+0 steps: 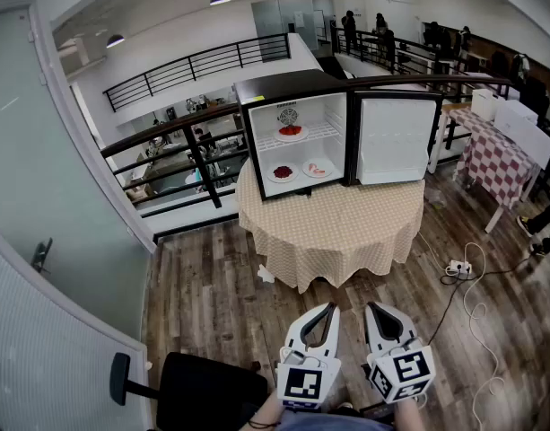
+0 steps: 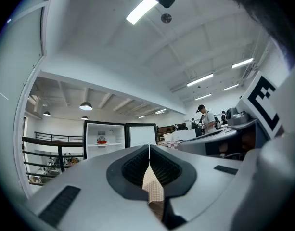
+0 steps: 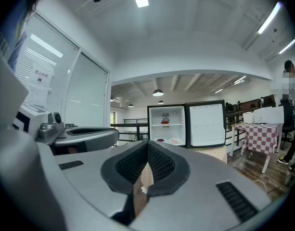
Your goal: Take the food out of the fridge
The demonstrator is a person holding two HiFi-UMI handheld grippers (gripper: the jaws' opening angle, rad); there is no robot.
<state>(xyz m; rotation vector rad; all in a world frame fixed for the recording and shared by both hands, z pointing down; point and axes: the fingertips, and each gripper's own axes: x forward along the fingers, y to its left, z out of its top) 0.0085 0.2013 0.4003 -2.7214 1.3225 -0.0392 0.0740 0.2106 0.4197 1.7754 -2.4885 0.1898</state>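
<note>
Wood floor (image 1: 212, 277) fills the lower half of the head view. Mid-frame on it stands a round table (image 1: 337, 241) under a beige checked cloth. A black fridge (image 1: 288, 83) stands on the table. Its door (image 1: 393, 140) is swung fully open to the right, exposing the white interior. A black railing (image 1: 167, 131) runs behind table and fridge. A red-checked table (image 1: 495, 162) is at right. A black chair (image 1: 207, 389) is at lower left, near the left gripper.

Left gripper (image 1: 329, 309) (image 2: 149, 149): low centre of the head view, pointing toward the fridge and well apart from it. Jaws clenched with the tips meeting, nothing gripped. Only a sliver of checked cloth shows through the gap behind the tips.

Right gripper (image 1: 371, 308) (image 3: 147, 144): just beside the left one, aimed the same way. Jaws likewise pressed together, empty.

The food is all inside the fridge, on three white plates.
- The top plate (image 1: 290, 133) is on the wire shelf and carries red food.
- The left plate (image 1: 282, 172) is on the fridge bottom and carries dark red food.
- The right plate (image 1: 318, 168) is just beside it and carries pale pink food. Cannot tell whether these two touch.

A white power strip (image 1: 458, 267) lies on the floor right of the table, with a cable trailing from it.
</note>
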